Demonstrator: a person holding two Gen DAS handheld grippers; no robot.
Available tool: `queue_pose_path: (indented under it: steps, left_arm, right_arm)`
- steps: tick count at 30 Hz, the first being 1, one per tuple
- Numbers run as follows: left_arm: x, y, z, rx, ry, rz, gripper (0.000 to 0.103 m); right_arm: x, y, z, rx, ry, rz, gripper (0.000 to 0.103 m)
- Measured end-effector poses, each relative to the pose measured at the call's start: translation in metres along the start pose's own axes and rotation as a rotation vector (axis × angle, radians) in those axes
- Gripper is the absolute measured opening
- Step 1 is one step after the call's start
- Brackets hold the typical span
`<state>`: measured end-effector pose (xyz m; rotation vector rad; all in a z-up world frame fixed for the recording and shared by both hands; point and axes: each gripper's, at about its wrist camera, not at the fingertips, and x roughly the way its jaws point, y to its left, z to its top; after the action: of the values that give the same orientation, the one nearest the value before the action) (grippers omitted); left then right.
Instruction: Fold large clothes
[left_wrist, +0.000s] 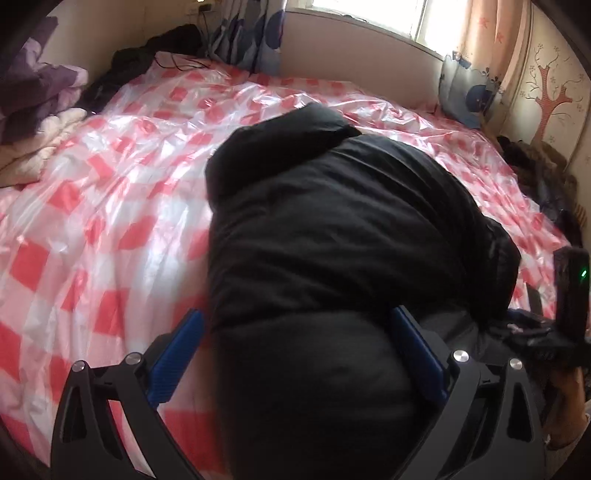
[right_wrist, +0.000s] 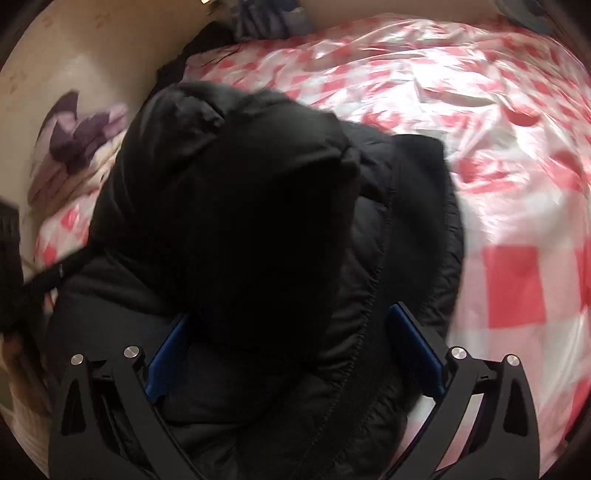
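Pink-checked bed cover under bulky black jacket, rumpled bedding beside, both hand-held grippers spread wide around jacket.

Quick tally, counting only what's visible. One black puffer jacket, bundled up. One bed, one pink-and-white checked cover on it. Two grippers: left gripper and right gripper, two blue pads apiece, so four pads total. One window. Two blue-patterned curtains, one either side. One tree decal on the wall. One heap of purple and cream bedding at the edge.
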<state>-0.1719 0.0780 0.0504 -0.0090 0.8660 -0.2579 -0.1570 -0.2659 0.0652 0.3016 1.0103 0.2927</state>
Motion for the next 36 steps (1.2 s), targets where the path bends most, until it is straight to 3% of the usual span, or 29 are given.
queue_pose_path:
  steps: [5,10,13,17,19,22,36]
  left_arm:
    - [-0.025,-0.013,-0.016,0.078,-0.032,0.123,0.096]
    - [-0.037,-0.017,-0.024,0.080,-0.022,0.152,0.096]
    - [-0.048,-0.021,-0.029,0.100,-0.030,0.169,0.096]
    - [-0.061,-0.028,-0.033,0.140,-0.045,0.183,0.096]
    - [-0.066,-0.029,-0.034,0.151,-0.053,0.186,0.096]
    - [-0.074,-0.031,-0.035,0.166,-0.066,0.188,0.096]
    - [-0.088,-0.041,-0.040,0.204,-0.101,0.233,0.096]
  right_arm:
    - [-0.042,0.024,-0.015,-0.055,-0.125,-0.062,0.096]
    - [-0.040,0.042,-0.034,-0.111,-0.036,-0.073,0.096]
    - [-0.060,0.051,-0.033,-0.112,-0.101,-0.108,0.096]
    - [-0.084,0.073,-0.030,-0.152,-0.199,-0.088,0.096]
    - [-0.077,0.083,-0.029,-0.181,-0.163,-0.091,0.096]
    - [-0.045,0.083,-0.034,-0.181,-0.040,-0.087,0.096]
    - [-0.078,0.070,-0.029,-0.085,-0.147,-0.055,0.096]
